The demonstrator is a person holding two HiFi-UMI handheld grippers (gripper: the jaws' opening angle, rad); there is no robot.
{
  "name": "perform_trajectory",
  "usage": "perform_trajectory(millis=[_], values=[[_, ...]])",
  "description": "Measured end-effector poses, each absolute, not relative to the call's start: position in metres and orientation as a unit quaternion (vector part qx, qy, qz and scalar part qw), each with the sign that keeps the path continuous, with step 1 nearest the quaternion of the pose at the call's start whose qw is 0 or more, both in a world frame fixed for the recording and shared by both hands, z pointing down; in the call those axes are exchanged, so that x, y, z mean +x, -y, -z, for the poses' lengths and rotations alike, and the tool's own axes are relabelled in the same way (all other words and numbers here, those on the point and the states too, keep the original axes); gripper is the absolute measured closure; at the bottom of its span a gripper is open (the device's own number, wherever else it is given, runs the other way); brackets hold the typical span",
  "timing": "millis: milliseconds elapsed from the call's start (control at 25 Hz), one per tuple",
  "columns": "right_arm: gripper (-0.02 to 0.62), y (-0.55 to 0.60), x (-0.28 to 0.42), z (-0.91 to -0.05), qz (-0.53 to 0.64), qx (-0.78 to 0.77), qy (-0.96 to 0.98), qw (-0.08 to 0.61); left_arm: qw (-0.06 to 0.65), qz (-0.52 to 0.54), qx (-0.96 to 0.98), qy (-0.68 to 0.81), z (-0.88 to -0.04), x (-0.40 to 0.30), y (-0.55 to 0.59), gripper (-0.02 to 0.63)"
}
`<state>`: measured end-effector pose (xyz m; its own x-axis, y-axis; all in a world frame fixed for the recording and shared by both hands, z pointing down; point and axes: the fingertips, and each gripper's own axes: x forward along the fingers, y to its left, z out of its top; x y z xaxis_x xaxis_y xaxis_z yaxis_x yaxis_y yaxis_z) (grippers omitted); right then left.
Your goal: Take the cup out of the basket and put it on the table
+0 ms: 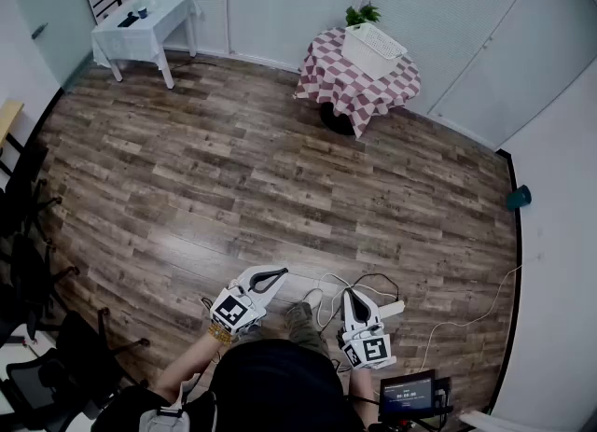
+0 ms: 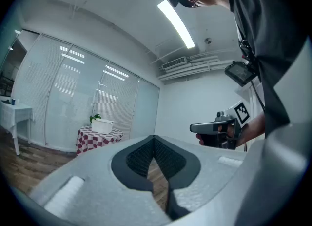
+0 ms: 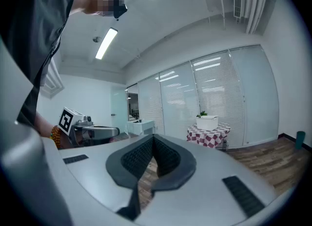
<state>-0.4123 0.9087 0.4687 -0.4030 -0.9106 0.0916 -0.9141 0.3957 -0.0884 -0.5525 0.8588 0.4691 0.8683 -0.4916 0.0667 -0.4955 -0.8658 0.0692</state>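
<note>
The white basket [image 1: 373, 45] on the round checked table [image 1: 340, 90] is too far off to tell what lies inside it, and it covers the foot of the green plant [image 1: 362, 14] behind. The dark bits [image 1: 131, 18] on the white side table [image 1: 140, 38] are too small to name, likewise the teal thing [image 1: 519, 198] by the right wall. Black chairs [image 1: 28, 271] are cut off at the left edge.
</note>
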Motion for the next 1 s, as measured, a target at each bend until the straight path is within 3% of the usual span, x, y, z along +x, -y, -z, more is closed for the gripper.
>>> perform_trajectory(millis=[1000], values=[[0.584, -0.811, -0.253, -0.499, -0.053, 0.507, 0.860, -0.015, 0.042, -0.089, 0.962, 0.253, -0.484, -0.376, -0.763, 0.601]])
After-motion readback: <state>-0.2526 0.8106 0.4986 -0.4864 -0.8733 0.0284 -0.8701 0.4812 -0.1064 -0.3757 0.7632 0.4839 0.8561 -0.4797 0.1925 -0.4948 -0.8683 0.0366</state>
